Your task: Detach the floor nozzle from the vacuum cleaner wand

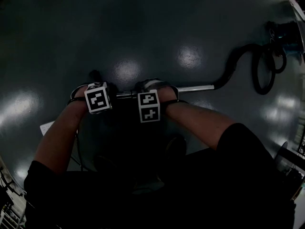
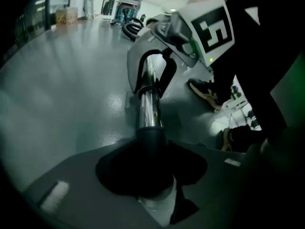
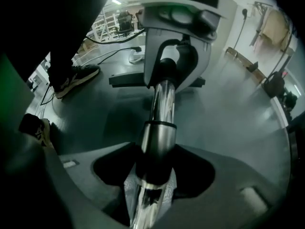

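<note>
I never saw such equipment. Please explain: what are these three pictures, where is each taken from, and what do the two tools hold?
There is no robot: a person holds a two-jaw tool in each hand. The head view looks down from the person's head at a floor. Both tools grip a vacuum wand; its hose curves to what seems the vacuum cleaner. Each gripper view comes from a camera on that tool, looking along its jaws. The left gripper is closed on the black collar at the wand's end; the right gripper is closed on the wand's shiny tube. The dark flat piece beyond the left gripper is probably the floor nozzle.
</note>
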Demonstrator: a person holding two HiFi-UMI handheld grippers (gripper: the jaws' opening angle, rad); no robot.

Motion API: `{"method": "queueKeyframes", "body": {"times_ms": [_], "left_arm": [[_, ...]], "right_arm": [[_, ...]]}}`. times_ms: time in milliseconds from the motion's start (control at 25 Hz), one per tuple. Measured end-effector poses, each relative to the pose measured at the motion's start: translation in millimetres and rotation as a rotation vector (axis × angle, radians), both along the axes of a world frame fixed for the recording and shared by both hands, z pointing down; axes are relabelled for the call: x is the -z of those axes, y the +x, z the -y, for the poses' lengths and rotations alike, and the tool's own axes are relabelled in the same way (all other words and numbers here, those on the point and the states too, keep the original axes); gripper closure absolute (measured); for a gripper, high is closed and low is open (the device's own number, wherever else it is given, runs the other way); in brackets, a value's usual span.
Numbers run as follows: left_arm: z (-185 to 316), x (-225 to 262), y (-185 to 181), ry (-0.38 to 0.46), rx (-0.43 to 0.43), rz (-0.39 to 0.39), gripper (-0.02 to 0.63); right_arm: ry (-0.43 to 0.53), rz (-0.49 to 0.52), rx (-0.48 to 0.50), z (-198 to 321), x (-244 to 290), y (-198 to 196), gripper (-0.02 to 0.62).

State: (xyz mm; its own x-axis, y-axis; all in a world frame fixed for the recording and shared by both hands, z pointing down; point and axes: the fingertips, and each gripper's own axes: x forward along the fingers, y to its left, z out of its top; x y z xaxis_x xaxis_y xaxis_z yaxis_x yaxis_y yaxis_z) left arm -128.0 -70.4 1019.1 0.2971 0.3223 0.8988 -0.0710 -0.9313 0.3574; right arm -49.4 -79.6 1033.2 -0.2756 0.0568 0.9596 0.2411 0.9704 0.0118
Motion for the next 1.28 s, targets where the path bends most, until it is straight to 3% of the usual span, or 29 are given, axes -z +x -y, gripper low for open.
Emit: {"method": "queueKeyframes", "body": {"times_ms": [120, 200, 320, 480, 640, 720, 800, 960, 1200, 1280], "left_arm": [[-10, 10, 0, -0.156, 0.059, -0.036, 0.437], [-10, 14, 4, -0.165, 0.068, -0.059, 0.439], [-8, 15, 4, -0.049, 0.034, -0.038, 0.439], [-4, 21, -1, 0.165, -0.01, 0.007, 0.439], [6, 17, -4, 0.414, -0.084, 0.117, 0.439], [9, 16, -3, 0.465, -0.103, 0.146, 0.439], [6, 18, -1, 0.407, -0.088, 0.114, 0.439], [-1, 31, 2, 0.195, -0.03, 0.001, 0.439], [-3, 41, 4, 0.031, -0.032, -0.016, 0.439], [-14, 42, 2, -0.08, 0.011, -0.018, 0.439]], "right_arm": [[0.02, 0.015, 0.031, -4, 5, -3, 0.356], [0.009, 0.021, 0.017, -6, 6, -6, 0.356], [-0.062, 0.041, -0.051, -6, 10, -8, 0.365], [-0.192, 0.055, -0.126, -10, 17, -10, 0.39], [-0.239, 0.035, -0.161, -7, 14, -8, 0.42], [-0.247, 0.033, -0.168, -6, 15, -6, 0.428], [-0.254, 0.035, -0.163, -7, 16, -5, 0.426], [-0.237, 0.048, -0.133, -9, 23, -8, 0.425], [-0.205, 0.035, -0.101, -11, 26, -7, 0.419], [-0.188, 0.029, -0.073, -16, 26, -7, 0.419]]}}
